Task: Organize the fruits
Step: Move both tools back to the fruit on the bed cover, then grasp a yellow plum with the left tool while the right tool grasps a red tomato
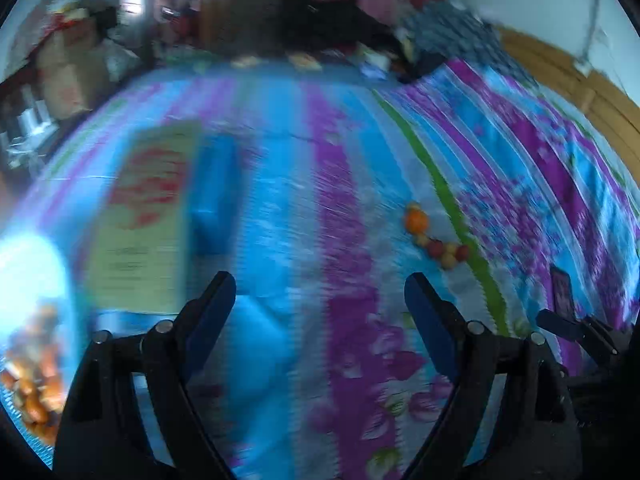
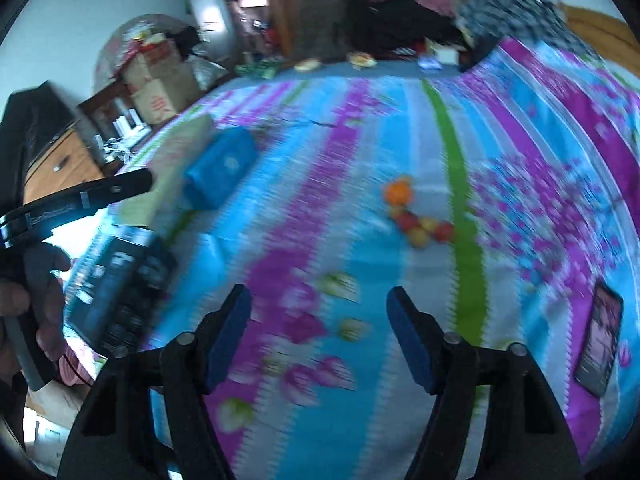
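Both my left gripper and right gripper hang spread, empty, over the bedspread. Left view alone catches a bowl of fruit at the bed's near-left edge; right view shows the phone whole.

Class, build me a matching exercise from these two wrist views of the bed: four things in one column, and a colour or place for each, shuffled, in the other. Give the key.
Things:
1. orange
2. phone
3. box
4. left gripper

Descriptions:
A. dark, lying flat at the right edge of the bedspread
B. blue, beside a pale carton
C. open, nothing between its fingers
D. at the far end of a small row of fruits

Pairs: 1-D, 2-A, 3-B, 4-C
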Demonstrator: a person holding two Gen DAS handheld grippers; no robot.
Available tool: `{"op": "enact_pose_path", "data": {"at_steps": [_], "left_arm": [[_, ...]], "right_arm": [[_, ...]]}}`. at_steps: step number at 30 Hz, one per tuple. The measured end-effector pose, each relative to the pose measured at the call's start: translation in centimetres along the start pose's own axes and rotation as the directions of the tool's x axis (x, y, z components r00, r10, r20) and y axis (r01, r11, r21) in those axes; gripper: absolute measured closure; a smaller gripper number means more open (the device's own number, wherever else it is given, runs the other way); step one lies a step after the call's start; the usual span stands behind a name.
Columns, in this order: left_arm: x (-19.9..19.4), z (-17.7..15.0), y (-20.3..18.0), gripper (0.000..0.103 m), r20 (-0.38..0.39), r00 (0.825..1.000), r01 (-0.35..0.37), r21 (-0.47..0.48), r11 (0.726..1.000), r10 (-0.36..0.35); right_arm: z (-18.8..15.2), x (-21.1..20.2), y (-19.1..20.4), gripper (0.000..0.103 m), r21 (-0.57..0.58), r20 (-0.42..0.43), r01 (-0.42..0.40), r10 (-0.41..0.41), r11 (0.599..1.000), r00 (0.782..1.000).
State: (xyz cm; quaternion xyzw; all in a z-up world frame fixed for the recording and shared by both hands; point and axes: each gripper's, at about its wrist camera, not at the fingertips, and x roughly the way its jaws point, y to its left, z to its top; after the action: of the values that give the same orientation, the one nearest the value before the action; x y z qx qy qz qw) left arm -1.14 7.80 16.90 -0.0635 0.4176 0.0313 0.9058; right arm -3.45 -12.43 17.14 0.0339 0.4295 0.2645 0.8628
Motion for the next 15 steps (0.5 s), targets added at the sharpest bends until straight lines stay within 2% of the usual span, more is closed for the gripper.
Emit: {"op": "enact_pose_path", "data": {"at_steps": [5, 7, 10, 15], "left_arm": [[9.9, -0.2, -6.2, 0.018, -0.139, 0.980, 0.144, 0.019, 0.989, -0.140], [13.5, -0.5, -8.5, 0.029, -0.173, 0.970, 0.178, 0.032, 0.983, -0.170], [17.2, -1.0, -11.1, 0.041, -0.199, 0.960, 0.209, 0.047, 0.977, -0.195], [19.9, -1.8, -12.6, 0.043, -0.197, 0.959, 0.211, 0.031, 0.977, -0.201]], "right_arm": [[-1.9, 0.2, -6.6, 0.039, 0.059, -0.028, 0.047, -0.045, 0.997, 0.999], [-2.5, 0.2, -9.2, 0.039, 0.087, -0.033, 0.066, -0.063, 0.994, 0.997], [-2.9, 0.7, -12.3, 0.040, 0.117, -0.046, 0.086, -0.081, 0.989, 0.996], [-3.0, 1.7, -15.6, 0.040, 0.152, -0.056, 0.091, -0.083, 0.984, 0.995]]}}
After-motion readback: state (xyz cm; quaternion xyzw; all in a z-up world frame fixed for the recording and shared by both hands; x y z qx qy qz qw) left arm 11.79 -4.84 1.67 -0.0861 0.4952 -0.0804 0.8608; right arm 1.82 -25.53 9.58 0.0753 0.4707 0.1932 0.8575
